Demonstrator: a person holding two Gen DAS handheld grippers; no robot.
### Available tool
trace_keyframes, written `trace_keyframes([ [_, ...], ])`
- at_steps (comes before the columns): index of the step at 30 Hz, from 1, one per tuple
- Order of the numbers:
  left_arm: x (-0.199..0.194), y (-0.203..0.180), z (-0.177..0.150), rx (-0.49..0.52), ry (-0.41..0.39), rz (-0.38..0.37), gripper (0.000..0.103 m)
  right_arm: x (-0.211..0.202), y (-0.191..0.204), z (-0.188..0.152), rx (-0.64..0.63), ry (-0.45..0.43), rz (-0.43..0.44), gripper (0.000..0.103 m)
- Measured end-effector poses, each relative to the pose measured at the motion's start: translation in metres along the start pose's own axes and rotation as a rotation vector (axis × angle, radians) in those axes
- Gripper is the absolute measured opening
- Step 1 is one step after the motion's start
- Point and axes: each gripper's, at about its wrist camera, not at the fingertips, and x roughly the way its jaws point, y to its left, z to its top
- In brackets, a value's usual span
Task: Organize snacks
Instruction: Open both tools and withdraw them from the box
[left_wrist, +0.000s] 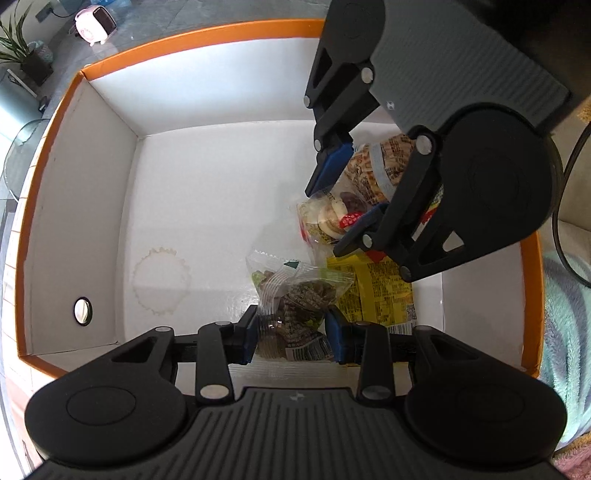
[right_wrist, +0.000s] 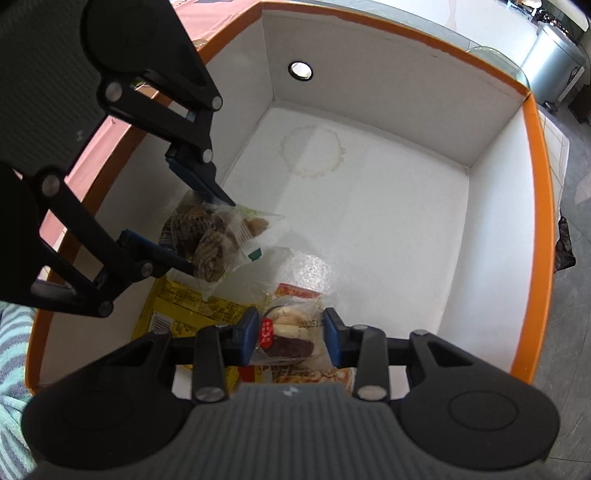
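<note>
We point our left gripper (left_wrist: 291, 338) straight down, its blue pads clamped on a clear snack packet (left_wrist: 291, 306). Beside it we hold our right gripper (right_wrist: 290, 338) steeply downward, jaws pinching another clear packet (right_wrist: 291, 332).

Each tool is showing the same build. The left tool (left_wrist: 291, 338) is wearing a dark grey housing with raised parallel ribs running lengthwise and a small pale emblem near its front edge. Flanking that housing, two round matte black discs are sitting, each with a shallow circular recess. From them, flat black link bars are reaching forward, pinned with shiny silver rivets, and triangular cut-outs are opening through the black plates. The fingers (left_wrist: 248, 338) are ending in blue pads on black carriers. The right tool (right_wrist: 290, 341) is looking identical: ribbed grey body, black discs, silver pins and blue-padded fingers (right_wrist: 248, 338).
</note>
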Motion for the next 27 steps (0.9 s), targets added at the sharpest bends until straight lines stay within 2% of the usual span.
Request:
trace_keyframes([
  [1, 0.000, 0.000, 0.000, 0.000, -0.003, -0.001, 0.042, 0.001, 0.000, 0.000, 0.008, 0.002, 0.000, 0.036],
  [2, 0.001, 0.000, 0.000, 0.000, -0.005, 0.002, 0.048, 0.002, 0.000, 0.000, 0.014, 0.003, 0.000, 0.036],
  [4, 0.001, -0.001, 0.000, 0.001, -0.012, 0.004, 0.052, 0.005, -0.001, 0.001, 0.028, 0.008, 0.004, 0.037],
  [7, -0.003, -0.001, -0.001, -0.006, -0.040, 0.002, 0.064, 0.006, -0.002, 0.001, 0.039, 0.006, -0.006, 0.040],
  [9, -0.009, -0.001, -0.003, -0.010, -0.060, 0.003, 0.064, 0.006, -0.004, 0.000, 0.061, 0.009, 0.002, 0.041],
  [15, -0.036, -0.005, -0.010, -0.020, -0.116, -0.006, 0.065, -0.009, 0.000, 0.000, 0.084, 0.010, -0.030, 0.057],
  [21, -0.063, -0.020, -0.024, -0.063, -0.167, 0.030, 0.065, -0.036, 0.011, -0.004, 0.162, -0.009, -0.041, 0.059],
  [27, -0.106, -0.027, -0.062, -0.218, -0.259, 0.088, 0.066, -0.068, 0.035, -0.006, 0.242, -0.025, -0.084, 0.059],
])
